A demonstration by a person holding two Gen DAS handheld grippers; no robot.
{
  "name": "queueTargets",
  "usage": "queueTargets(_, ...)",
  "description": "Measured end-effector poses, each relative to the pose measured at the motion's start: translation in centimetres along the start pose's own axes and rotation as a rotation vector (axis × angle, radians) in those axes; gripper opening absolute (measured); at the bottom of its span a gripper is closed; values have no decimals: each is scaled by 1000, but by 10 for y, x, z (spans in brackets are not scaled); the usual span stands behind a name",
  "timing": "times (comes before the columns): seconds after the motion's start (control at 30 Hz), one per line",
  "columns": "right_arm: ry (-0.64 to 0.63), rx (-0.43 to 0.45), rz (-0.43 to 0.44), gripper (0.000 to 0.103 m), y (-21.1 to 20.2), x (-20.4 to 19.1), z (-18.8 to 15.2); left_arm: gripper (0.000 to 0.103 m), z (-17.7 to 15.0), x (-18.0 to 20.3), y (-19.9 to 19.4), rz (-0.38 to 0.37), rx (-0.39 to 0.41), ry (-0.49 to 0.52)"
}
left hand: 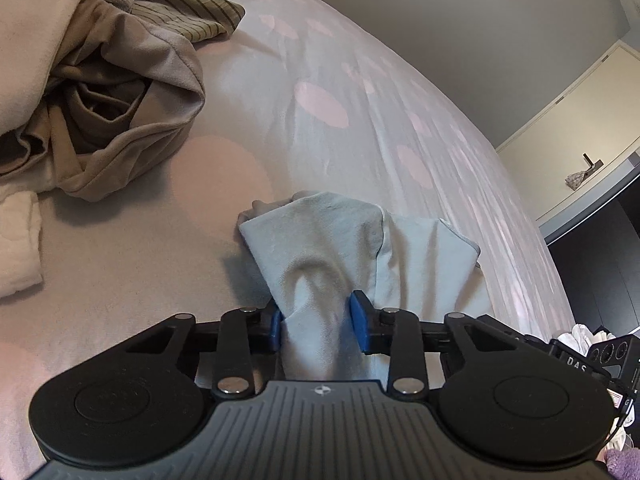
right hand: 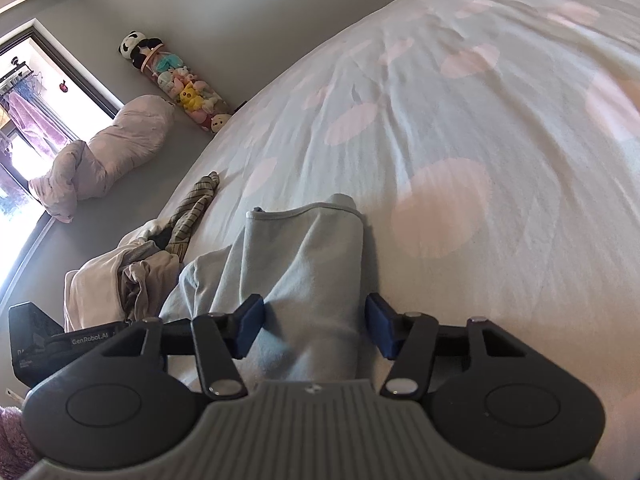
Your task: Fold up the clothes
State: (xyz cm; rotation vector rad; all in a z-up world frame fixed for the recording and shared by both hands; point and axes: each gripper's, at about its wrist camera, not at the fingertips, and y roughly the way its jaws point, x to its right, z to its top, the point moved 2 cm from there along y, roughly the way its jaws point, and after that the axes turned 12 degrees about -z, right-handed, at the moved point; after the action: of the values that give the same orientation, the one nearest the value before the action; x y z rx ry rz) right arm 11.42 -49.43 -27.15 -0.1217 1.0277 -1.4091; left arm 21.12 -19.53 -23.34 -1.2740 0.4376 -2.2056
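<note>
A light blue garment (left hand: 320, 240) lies bunched on the bed sheet (left hand: 320, 100), which is pale with pink dots. My left gripper (left hand: 319, 328) is shut on a gathered fold of it, and both blue pads pinch the cloth. In the right wrist view the same garment (right hand: 304, 248) runs between the jaws of my right gripper (right hand: 316, 330). These jaws stand wider: the left pad touches the cloth and a thin gap shows at the right pad. The garment's near end is hidden under both grippers.
A heap of beige and cream clothes (left hand: 112, 92) with a green striped piece (left hand: 180, 10) lies to the left, beside a folded white item (left hand: 16, 240). The bed's edge runs along the right. Beyond the bed are a bundled duvet (right hand: 108, 148) and a tube of plush toys (right hand: 176, 80).
</note>
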Motion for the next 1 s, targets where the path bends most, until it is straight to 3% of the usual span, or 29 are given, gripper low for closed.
queueTargets(0.17,16,-2,21,30,13,2,6,20,-1,3,1,-17,-5,9)
queueTargets(0.27,4,10,32,21,10,-1,6,18,-1,8,0,-4,1,40)
queueTargets(0.47,-39,60,40,17,-3,-12,7,16,-2,20,-7,15,28,81)
queueTargets(0.67,-112,118,47,16,-34,-34,8,16,-7,56,-33,28,89,174)
queueTargets(0.87,-132,178,72,15,-82,-51,14,16,-9,104,-65,14,181,250)
queueTargets(1.0,-148,268,95,14,-130,-60,21,16,-7,150,-84,-15,250,328)
